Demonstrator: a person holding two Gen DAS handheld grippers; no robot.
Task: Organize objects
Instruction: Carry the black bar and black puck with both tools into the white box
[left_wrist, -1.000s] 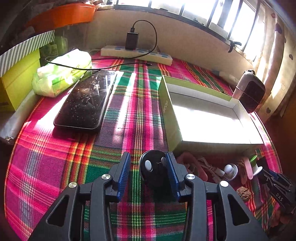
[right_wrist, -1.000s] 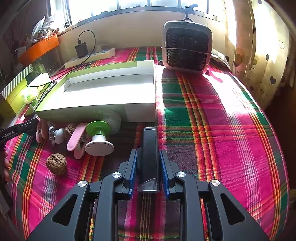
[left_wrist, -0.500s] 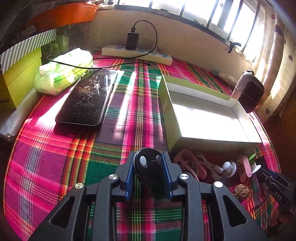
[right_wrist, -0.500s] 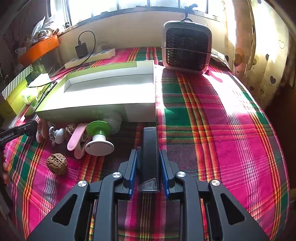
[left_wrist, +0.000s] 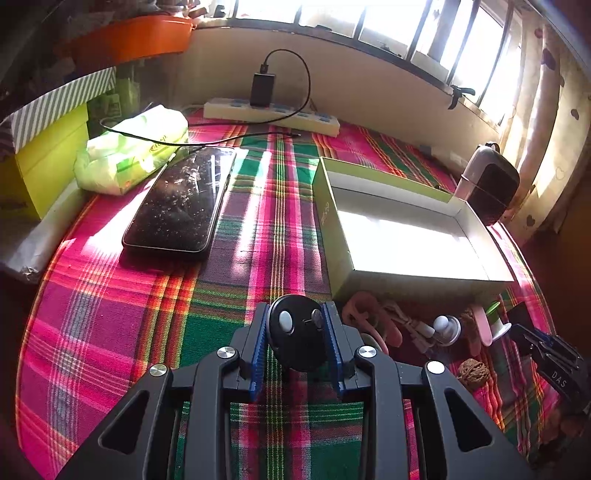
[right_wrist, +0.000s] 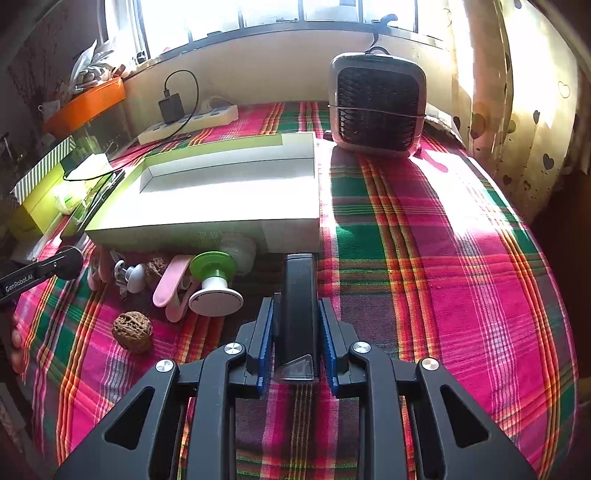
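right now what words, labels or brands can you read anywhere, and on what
"GenRobot.AI" on the left gripper, at the right wrist view's left edge.
"DAS" on the right gripper, at the left wrist view's right edge.
Green print on the tissue pack: too blurred to read.
Small mark on the open box's side wall: too small to read.

Left gripper (left_wrist: 295, 334), black frame with blue ribbed pads, angled down toward the cloth, pads pressed on both sides of a round black disc with a white button (left_wrist: 295, 338). Right gripper (right_wrist: 296, 332), same build, also angled down, clamped on a slim black rectangular bar (right_wrist: 298, 306).
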